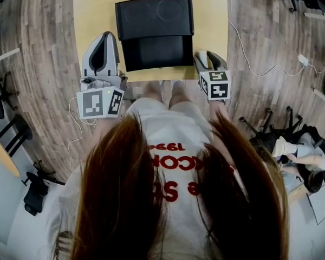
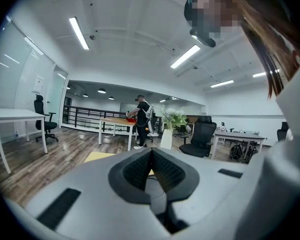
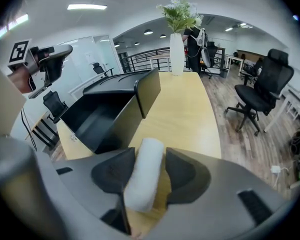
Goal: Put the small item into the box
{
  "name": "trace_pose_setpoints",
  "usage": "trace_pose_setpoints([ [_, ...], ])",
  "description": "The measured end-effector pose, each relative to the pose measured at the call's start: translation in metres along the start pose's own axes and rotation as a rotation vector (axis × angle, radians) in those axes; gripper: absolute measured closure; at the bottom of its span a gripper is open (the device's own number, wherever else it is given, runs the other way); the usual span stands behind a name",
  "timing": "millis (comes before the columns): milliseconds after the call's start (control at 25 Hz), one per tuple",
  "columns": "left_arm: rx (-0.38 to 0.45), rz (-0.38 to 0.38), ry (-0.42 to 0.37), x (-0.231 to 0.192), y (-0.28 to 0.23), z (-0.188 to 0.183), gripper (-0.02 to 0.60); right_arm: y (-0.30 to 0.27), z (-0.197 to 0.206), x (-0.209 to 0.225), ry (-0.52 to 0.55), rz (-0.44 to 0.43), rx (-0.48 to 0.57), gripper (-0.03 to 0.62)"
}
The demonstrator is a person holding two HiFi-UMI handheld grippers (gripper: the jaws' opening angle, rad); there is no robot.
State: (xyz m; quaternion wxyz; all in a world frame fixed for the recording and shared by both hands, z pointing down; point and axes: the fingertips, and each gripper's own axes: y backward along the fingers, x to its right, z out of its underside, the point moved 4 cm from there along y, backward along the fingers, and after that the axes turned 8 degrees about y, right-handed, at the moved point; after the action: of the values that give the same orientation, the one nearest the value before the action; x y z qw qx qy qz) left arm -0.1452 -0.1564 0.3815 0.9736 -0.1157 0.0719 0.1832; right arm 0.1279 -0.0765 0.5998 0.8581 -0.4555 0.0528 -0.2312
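A small white roll (image 3: 142, 171) lies on the yellow table (image 3: 190, 119) between the jaws of my right gripper (image 3: 150, 154). It leans against the left pad, and a gap shows at the right pad, so the gripper is open around it. The black box (image 1: 157, 52) stands open mid-table with its lid (image 1: 154, 18) folded back; in the right gripper view the box (image 3: 97, 116) is just left of the jaws. My left gripper (image 1: 100, 53) hovers at the box's left side, and its pads (image 2: 140, 166) meet with nothing between them.
At the table's far end stands a white vase with flowers (image 3: 176, 46). A black office chair (image 3: 260, 91) is on the wooden floor to the right, and a white cable (image 1: 260, 64) trails there. A person (image 2: 141, 119) stands at a distant desk.
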Motion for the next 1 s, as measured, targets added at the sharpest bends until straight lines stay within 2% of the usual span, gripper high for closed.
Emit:
trace_pose_setpoints([
  [40, -0.001, 0.001, -0.003, 0.001, 0.000, 0.001, 0.575, 0.000, 0.001, 0.001, -0.003, -0.003, -0.001, 0.439],
  [80, -0.001, 0.002, -0.008, 0.001, 0.001, 0.001, 0.575, 0.000, 0.001, 0.001, -0.007, -0.009, -0.001, 0.447],
  [400, 0.046, 0.007, -0.029, 0.003, 0.000, -0.014, 0.575, 0.018, -0.031, 0.007, -0.006, 0.013, 0.122, 0.453],
  [680, 0.134, 0.025, -0.066, 0.010, -0.004, -0.039, 0.575, 0.067, -0.107, 0.022, 0.032, 0.092, 0.383, 0.453],
  [1000, 0.244, 0.040, -0.081, 0.015, -0.007, -0.073, 0.575, 0.135, -0.187, 0.029, 0.046, 0.123, 0.683, 0.454],
])
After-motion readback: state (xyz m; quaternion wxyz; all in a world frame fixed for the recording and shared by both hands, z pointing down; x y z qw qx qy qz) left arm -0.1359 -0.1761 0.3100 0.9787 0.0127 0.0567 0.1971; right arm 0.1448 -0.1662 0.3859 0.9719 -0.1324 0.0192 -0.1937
